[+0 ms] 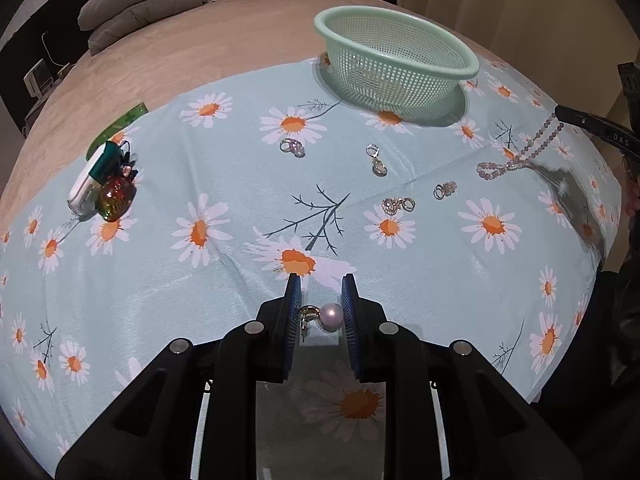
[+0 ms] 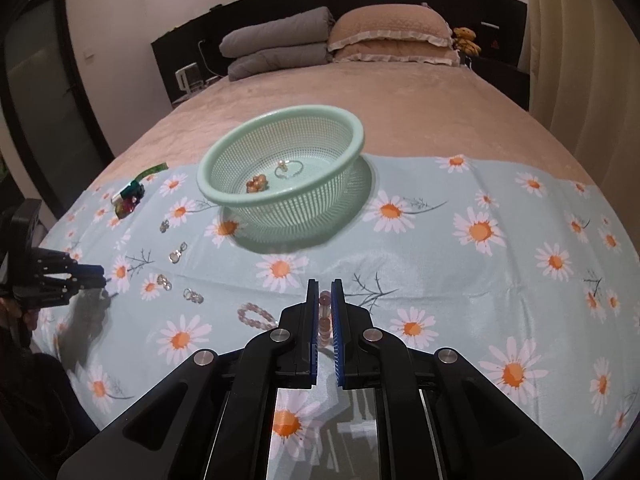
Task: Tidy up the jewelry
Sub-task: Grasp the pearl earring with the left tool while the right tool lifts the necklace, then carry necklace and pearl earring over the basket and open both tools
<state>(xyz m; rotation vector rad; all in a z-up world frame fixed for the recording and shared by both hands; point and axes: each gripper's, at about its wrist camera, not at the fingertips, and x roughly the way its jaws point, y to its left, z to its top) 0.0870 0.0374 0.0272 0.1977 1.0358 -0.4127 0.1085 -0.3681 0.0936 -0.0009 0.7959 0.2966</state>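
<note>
My left gripper is shut on a pearl earring, held a little above the daisy-print cloth; it also shows at the left of the right wrist view. My right gripper is shut on a pink bead necklace, whose far end still lies looped on the cloth. A mint-green mesh basket stands at the back with an amber bead piece and a thin pearl ring inside. Several small silver earrings lie scattered between the grippers and the basket.
At the cloth's left edge sits a cluster: a white case, a teal box and a red-green glass bottle, with a green strip behind. The cloth lies on a beige bed; pillows and a folded grey quilt are at its head.
</note>
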